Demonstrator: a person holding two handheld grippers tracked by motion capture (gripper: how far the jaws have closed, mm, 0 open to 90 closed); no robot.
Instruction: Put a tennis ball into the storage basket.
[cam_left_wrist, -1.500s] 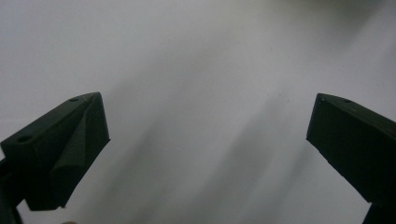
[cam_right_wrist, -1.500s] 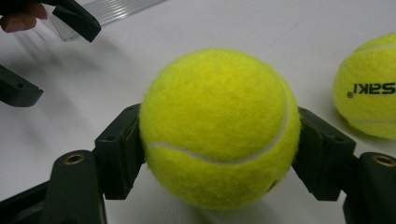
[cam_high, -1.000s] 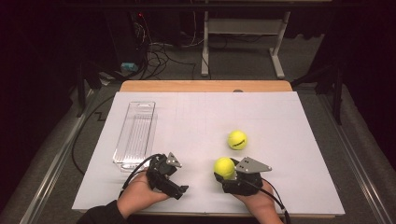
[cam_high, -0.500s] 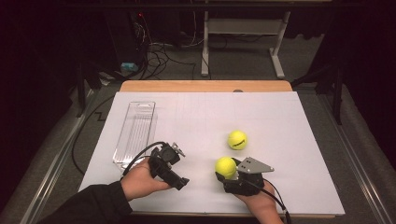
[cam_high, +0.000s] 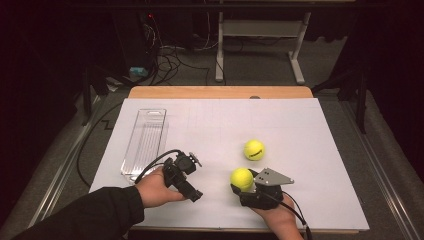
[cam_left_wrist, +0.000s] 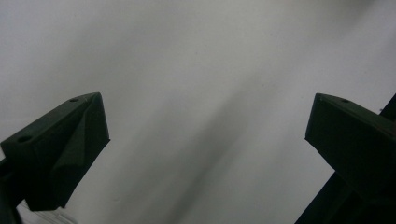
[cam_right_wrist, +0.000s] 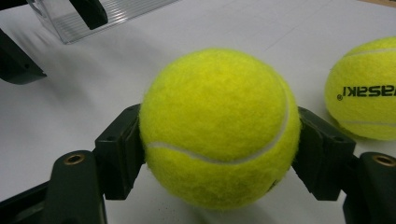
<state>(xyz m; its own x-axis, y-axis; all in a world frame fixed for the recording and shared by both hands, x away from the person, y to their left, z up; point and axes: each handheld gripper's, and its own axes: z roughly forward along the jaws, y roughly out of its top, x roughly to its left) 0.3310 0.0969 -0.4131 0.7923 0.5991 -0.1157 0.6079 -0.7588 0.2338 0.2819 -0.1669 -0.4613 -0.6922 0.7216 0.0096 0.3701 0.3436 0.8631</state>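
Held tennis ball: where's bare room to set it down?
Free: the sheet right of the loose ball, and between it and the clear tray. Crowded: the near edge, with left gripper, right gripper and held ball.

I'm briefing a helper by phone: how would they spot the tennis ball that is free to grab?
On the white table sheet, look right of centre, beyond the right gripper. The free tennis ball lies alone there, black lettering showing, while the other tennis ball sits clamped in black jaws.
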